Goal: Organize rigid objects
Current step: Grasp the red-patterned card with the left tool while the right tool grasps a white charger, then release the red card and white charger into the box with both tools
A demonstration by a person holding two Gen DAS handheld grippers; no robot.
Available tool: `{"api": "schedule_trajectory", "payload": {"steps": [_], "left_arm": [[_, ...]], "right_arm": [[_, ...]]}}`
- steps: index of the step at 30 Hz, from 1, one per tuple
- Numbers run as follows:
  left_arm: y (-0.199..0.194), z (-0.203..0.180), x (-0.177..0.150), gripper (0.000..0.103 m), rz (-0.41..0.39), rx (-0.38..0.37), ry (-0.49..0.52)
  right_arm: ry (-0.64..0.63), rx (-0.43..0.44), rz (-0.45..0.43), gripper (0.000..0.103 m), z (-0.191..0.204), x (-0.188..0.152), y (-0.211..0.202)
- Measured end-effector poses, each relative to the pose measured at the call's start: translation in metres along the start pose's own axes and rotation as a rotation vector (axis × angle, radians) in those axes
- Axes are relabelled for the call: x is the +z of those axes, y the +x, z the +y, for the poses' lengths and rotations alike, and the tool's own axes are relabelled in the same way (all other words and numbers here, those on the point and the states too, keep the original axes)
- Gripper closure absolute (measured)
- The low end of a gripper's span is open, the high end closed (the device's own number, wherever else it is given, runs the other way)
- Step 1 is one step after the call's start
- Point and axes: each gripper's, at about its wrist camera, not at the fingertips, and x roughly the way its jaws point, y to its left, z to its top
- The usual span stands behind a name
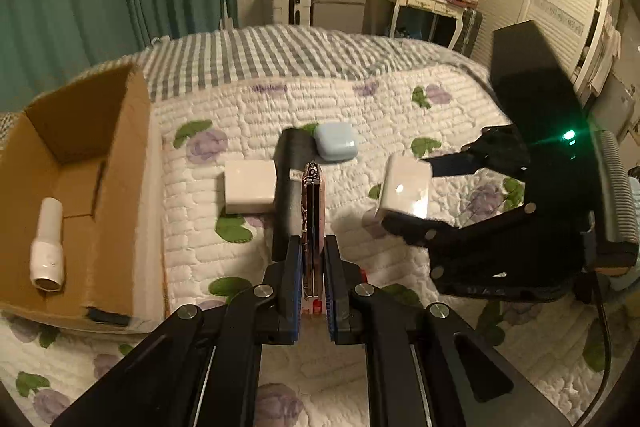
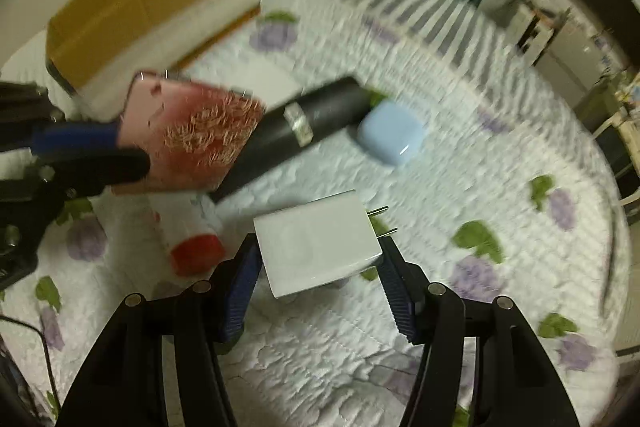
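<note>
My left gripper [image 1: 313, 247] is shut on a thin pink slab [image 1: 312, 227] with red speckles, held edge-on above the bed; it shows flat in the right wrist view as the pink slab [image 2: 188, 131]. My right gripper [image 2: 320, 259] has both pads against a white plug charger [image 2: 316, 243], prongs pointing right. From the left wrist view the charger [image 1: 404, 191] sits between the right gripper's fingers at the right. On the quilt lie a black cylinder [image 1: 290, 187], a light blue case [image 1: 335, 143] and a second white block [image 1: 250, 191].
An open cardboard box [image 1: 136, 147] stands at the left of the bed with a white tube [image 1: 48, 247] inside. A white bottle with a red cap [image 2: 192, 239] lies under the pink slab. The flowered quilt [image 1: 400, 99] stretches behind, with furniture beyond the bed.
</note>
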Motion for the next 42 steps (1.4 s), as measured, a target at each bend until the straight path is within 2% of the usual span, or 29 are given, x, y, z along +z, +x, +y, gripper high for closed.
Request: {"api": "schedule_trajectory", "payload": {"steps": [7, 12, 17, 22, 27, 32, 42], "left_arm": [[-0.053, 0.014, 0.012, 0.093, -0.104, 0.016, -0.012], [-0.098, 0.034, 0.026, 0.093, -0.199, 0.052, -0.025], [-0.136, 0.071, 0.038, 0.093, -0.283, 0.107, -0.062], [-0.149, 0.112, 0.039, 0.093, -0.305, 0.168, -0.096], [-0.136, 0.156, 0.034, 0.093, -0.283, 0.218, -0.145], [-0.110, 0.188, 0.021, 0.093, -0.233, 0.231, -0.176], [-0.047, 0.225, 0.011, 0.093, -0.126, 0.227, -0.188]], "right_arm": [[0.103, -0.059, -0.130, 0.045, 0.000, 0.008, -0.062], [0.073, -0.095, -0.173, 0.045, 0.016, 0.035, -0.097], [0.033, -0.099, -0.262, 0.045, 0.048, 0.071, -0.136], [-0.003, -0.061, -0.336, 0.045, 0.082, 0.114, -0.153], [-0.039, -0.007, -0.357, 0.045, 0.117, 0.152, -0.137], [-0.072, 0.024, -0.316, 0.045, 0.144, 0.182, -0.095], [-0.065, 0.035, -0.229, 0.045, 0.141, 0.213, -0.007]]}}
